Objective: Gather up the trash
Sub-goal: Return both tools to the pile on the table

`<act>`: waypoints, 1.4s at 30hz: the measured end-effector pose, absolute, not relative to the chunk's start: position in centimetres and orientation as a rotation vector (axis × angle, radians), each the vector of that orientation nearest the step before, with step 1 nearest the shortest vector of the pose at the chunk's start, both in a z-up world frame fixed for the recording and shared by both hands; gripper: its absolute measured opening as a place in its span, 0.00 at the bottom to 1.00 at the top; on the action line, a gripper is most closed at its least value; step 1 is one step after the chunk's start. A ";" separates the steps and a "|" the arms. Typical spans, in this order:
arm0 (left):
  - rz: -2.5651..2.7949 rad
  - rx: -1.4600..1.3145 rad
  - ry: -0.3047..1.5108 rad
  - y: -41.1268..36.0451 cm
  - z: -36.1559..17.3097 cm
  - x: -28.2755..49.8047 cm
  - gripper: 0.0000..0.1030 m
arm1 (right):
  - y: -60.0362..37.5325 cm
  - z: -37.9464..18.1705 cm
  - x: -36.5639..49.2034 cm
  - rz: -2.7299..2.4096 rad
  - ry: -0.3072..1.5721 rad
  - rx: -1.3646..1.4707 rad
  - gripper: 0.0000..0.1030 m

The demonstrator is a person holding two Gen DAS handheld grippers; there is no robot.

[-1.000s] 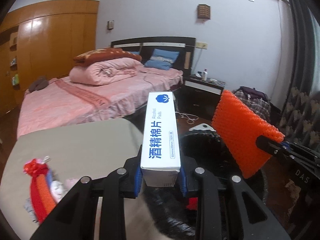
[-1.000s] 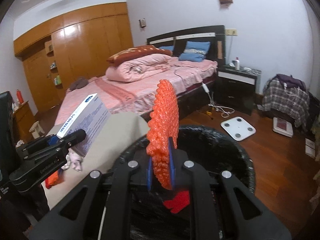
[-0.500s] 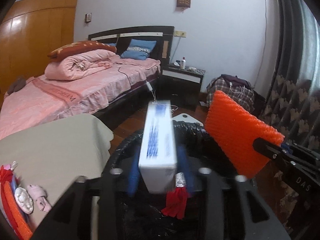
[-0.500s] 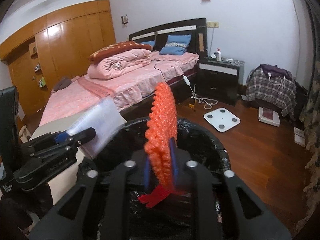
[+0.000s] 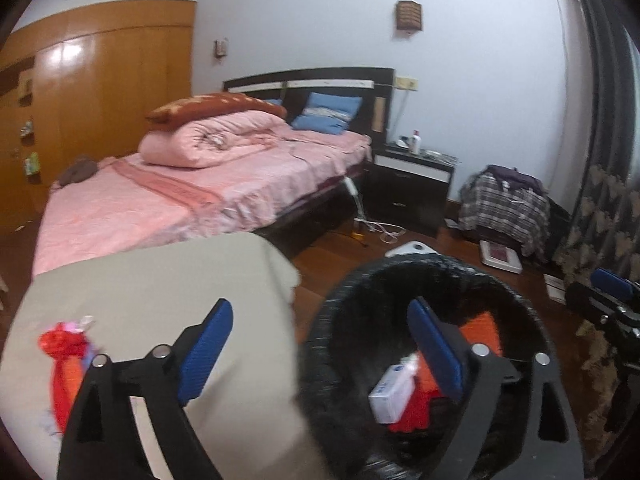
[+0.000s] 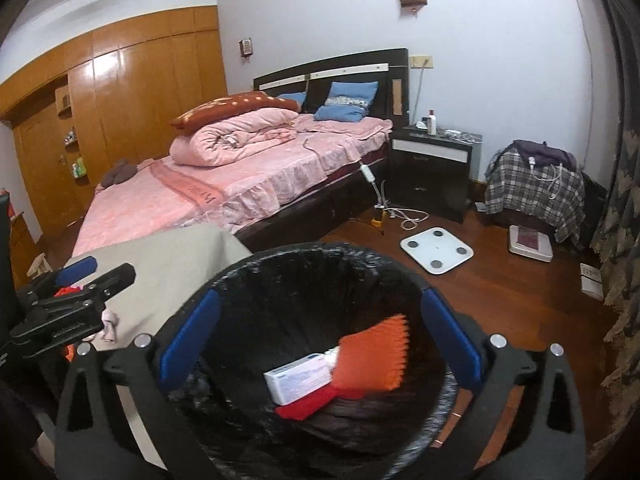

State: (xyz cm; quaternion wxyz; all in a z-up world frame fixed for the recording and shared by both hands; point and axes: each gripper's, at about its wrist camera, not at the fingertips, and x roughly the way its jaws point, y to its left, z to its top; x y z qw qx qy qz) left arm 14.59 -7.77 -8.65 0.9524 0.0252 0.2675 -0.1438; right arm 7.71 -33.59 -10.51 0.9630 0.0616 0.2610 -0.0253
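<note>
Lying in the black-lined bin point(image 6: 320, 252): white box point(image 6: 300, 378), orange mesh pad point(image 6: 372, 360); both grippers' fingers point(image 6: 188, 340) spread, empty.

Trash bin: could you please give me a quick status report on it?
Both grippers, left and right, just opened, empty. White box and orange mesh pad inside black bin. Nothing in the way.

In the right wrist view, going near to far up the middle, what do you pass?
Trash bin holding white box and orange mesh piece → white scale → black nightstand.
</note>
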 end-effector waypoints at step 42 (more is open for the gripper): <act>0.257 -0.026 0.604 18.4 -14.2 9.9 0.93 | -6.3 -15.7 16.6 0.395 0.626 -0.052 0.94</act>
